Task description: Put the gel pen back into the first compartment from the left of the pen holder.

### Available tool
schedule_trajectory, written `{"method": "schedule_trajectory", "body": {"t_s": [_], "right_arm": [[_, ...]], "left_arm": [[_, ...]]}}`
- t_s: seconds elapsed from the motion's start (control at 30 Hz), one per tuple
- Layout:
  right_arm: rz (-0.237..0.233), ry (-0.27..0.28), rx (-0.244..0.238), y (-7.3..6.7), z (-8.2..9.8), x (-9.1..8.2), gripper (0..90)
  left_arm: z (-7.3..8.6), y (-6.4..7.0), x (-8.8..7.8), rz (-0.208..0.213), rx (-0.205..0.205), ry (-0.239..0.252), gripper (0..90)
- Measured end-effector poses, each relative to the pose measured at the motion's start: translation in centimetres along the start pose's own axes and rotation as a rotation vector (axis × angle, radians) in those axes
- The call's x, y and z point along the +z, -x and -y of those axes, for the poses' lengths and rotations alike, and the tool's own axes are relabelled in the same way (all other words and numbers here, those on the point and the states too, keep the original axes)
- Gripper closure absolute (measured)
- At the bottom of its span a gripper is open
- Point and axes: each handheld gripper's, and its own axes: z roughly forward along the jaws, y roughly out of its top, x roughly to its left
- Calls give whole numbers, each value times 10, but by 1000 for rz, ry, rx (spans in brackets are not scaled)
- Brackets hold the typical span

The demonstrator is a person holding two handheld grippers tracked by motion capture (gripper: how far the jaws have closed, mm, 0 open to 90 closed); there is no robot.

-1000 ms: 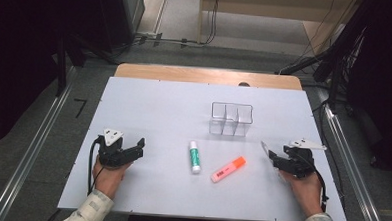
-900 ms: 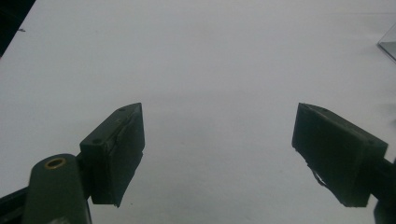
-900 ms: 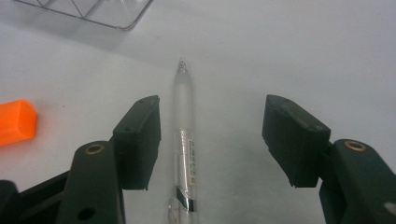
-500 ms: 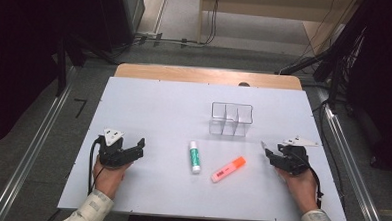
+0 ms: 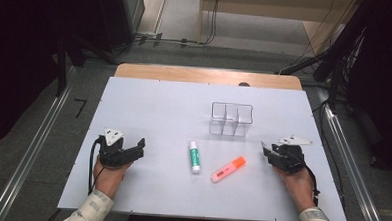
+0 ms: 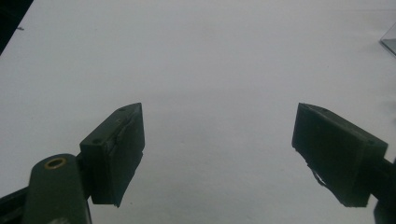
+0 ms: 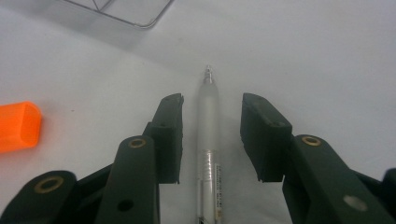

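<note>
Fingers of the person's left hand (image 5: 110,173) wrap the left gripper (image 5: 134,150), which lies low over the white table (image 5: 154,113) pointing toward the table's middle; its jaws stand wide apart with only bare surface between them. Well off to that gripper's right lies a glue stick (image 5: 195,156), its long axis running away from the person, and just past it an orange highlighter (image 5: 228,169) set on a slant. Beyond these two stands a clear divided organiser (image 5: 231,119). At the far right the right hand (image 5: 297,184) holds the right gripper (image 5: 267,150) low and aimed leftward across the table. A clear pen (image 7: 208,140) lies between its jaws, long axis in line with them, tip pointing forward past the pads (image 7: 171,135). The jaws have just been closing and now stand narrow beside the pen, small gaps remaining on either side.
</note>
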Motion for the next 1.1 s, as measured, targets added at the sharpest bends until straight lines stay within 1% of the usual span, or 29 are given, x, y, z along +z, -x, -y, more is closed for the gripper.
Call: {"method": "schedule_trajectory", "body": {"t_s": [0.33, 0.53, 0.7, 0.77, 1.1], "right_arm": [[-14, -18, -11, -1, 0, 3, 668], [-23, -18, 6, 1, 0, 3, 685], [-22, -18, 27, 3, 0, 4, 743], [-21, -18, 23, 3, 1, 4, 759], [-22, -22, 19, 3, -1, 4, 776]], "left_arm": [[0, 1, 1, 3, 0, -4, 172], [0, 1, 1, 3, 1, -8, 173], [-1, 2, 0, 0, 3, -7, 173], [-1, 2, 0, 0, 1, -7, 173], [-1, 2, 0, -2, 3, -11, 173]]}}
